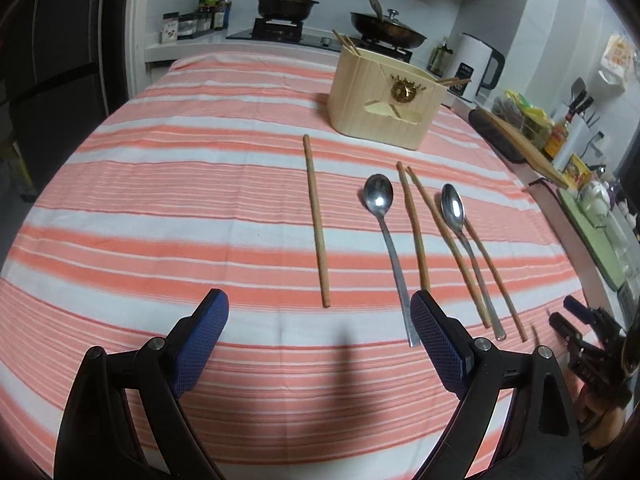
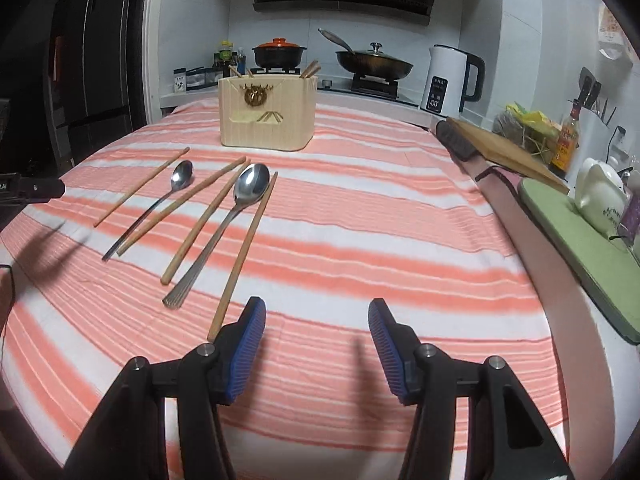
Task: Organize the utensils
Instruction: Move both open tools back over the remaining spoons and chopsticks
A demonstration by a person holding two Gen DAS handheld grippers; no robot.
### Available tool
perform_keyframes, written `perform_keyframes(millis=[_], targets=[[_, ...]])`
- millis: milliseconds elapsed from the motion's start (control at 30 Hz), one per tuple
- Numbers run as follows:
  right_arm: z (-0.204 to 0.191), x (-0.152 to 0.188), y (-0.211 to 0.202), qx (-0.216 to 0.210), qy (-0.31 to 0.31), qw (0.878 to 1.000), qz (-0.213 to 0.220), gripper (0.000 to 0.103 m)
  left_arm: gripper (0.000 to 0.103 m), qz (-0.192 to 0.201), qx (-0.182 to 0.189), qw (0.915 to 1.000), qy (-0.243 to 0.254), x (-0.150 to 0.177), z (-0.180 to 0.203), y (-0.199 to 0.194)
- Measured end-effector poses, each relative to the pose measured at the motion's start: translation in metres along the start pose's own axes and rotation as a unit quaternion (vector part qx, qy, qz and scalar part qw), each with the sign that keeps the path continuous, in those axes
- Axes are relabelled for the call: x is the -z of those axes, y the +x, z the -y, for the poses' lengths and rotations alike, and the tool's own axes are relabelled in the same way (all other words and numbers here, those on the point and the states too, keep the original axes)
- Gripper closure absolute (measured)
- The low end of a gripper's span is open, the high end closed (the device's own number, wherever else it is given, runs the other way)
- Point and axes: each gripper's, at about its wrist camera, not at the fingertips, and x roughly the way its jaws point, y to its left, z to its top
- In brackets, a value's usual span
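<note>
Several wooden chopsticks and two metal spoons lie on the striped tablecloth (image 1: 160, 208). In the left wrist view a lone chopstick (image 1: 316, 222) lies ahead, with a spoon (image 1: 386, 236) and a second spoon (image 1: 466, 248) to its right among other chopsticks. A wooden utensil holder (image 1: 386, 100) stands behind them with chopsticks in it. My left gripper (image 1: 320, 312) is open and empty, just short of the lone chopstick's near end. My right gripper (image 2: 316, 316) is open and empty; the nearest chopstick (image 2: 244, 256) ends beside its left finger. The holder (image 2: 268, 114) and the larger spoon (image 2: 228, 224) show in the right wrist view.
A stove with a black pot (image 2: 279, 54) and a pan (image 2: 374, 64) stands behind the table. A white kettle (image 2: 450, 78), a cutting board (image 2: 504, 148), bottles and a green mat (image 2: 584, 236) line the counter at the right. The table's right edge runs beside the counter.
</note>
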Motion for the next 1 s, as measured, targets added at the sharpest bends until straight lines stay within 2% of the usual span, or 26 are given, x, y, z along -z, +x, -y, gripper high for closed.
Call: perform_keyframes(millis=[367, 600, 1000], targets=[[-0.010, 0.000, 0.011, -0.022, -0.007, 1.000, -0.001, 0.048, 0.010, 0.005, -0.026, 0.9996, -0.006, 0.000, 0.004, 0.019], [-0.007, 0.000, 0.010, -0.022, 0.001, 1.000, 0.000, 0.048, 0.010, 0.001, -0.050, 0.9986, 0.014, 0.002, 0.012, 0.028], [-0.013, 0.001, 0.013, -0.019, -0.013, 1.000, -0.007, 0.048, 0.010, -0.002, -0.066, 0.9976, 0.020, 0.010, 0.001, 0.030]])
